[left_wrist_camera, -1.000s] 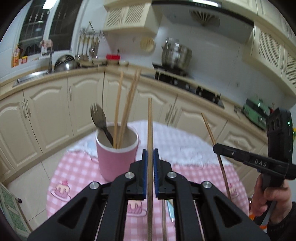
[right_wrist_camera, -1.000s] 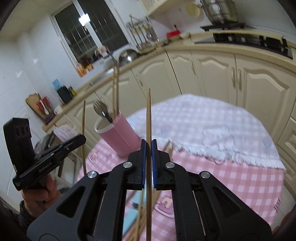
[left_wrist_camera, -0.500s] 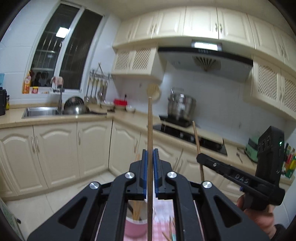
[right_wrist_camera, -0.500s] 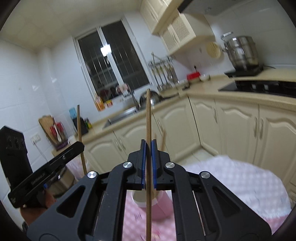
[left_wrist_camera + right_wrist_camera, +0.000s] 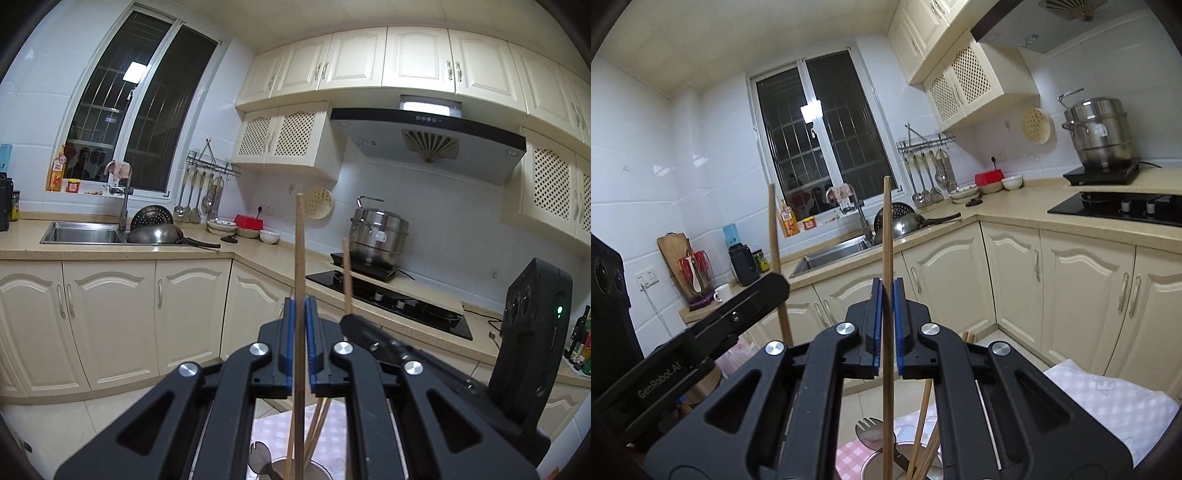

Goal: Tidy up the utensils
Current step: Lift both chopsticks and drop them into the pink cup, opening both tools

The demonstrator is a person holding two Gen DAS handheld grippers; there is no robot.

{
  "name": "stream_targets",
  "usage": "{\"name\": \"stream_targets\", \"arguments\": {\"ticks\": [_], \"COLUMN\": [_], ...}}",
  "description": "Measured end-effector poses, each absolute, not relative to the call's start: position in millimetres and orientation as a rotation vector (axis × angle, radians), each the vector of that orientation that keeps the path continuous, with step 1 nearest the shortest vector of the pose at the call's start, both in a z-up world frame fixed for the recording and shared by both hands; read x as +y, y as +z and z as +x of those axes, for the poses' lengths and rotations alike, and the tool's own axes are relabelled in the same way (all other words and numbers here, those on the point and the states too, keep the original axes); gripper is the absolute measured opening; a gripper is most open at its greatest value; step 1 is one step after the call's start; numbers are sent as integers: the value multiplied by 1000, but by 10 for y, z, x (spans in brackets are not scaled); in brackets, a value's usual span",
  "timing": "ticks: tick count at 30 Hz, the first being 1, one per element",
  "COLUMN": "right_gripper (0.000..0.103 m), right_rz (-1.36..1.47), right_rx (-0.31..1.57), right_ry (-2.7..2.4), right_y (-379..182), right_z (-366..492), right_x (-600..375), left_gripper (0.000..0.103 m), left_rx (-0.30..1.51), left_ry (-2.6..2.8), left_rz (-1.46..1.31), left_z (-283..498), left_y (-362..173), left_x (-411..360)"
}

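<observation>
My left gripper (image 5: 299,332) is shut on an upright wooden chopstick (image 5: 299,258), held above the pink cup (image 5: 280,467), whose rim shows at the bottom edge with several chopsticks and a fork inside. My right gripper (image 5: 885,321) is shut on another upright chopstick (image 5: 886,236), its lower end reaching down over the same cup (image 5: 871,461), where the fork (image 5: 873,430) stands. The right gripper also shows in the left wrist view (image 5: 369,332) close beside the left one, and the left gripper shows in the right wrist view (image 5: 764,295), holding its chopstick (image 5: 774,236).
The pink checked tablecloth (image 5: 1108,398) lies under the cup. Cream cabinets (image 5: 110,314), a sink (image 5: 81,232), a hob (image 5: 388,299) and a steel pot (image 5: 378,230) stand behind. The two grippers are close together over the cup.
Both grippers have risen and tilted up with their chopsticks; the cup has dropped from the middle of view to the bottom edge, and the two grippers have come closer together.
</observation>
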State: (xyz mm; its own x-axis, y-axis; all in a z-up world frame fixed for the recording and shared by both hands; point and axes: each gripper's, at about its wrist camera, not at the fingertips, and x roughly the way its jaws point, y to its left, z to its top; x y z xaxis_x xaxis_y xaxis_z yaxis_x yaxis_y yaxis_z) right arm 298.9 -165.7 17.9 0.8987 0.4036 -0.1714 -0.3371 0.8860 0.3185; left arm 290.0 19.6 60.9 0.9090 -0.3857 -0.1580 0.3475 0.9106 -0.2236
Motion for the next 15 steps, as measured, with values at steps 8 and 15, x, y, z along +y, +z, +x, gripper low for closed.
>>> {"name": "stream_targets", "arguments": {"ticks": [8,15], "right_gripper": [6,7], "right_rz": [273,268], "right_rx": [259,322], "right_ry": [379,386], "right_y": [0,-179], "right_z": [3100,3157], "right_x": [-1584,-1569], "left_gripper": [6,6], "left_rx": [220,244], "left_ry": [-374,-375], "left_rz": [-198,-177], "left_z": [3056,3112], "left_y": [416,278], "left_x": [154,88]}}
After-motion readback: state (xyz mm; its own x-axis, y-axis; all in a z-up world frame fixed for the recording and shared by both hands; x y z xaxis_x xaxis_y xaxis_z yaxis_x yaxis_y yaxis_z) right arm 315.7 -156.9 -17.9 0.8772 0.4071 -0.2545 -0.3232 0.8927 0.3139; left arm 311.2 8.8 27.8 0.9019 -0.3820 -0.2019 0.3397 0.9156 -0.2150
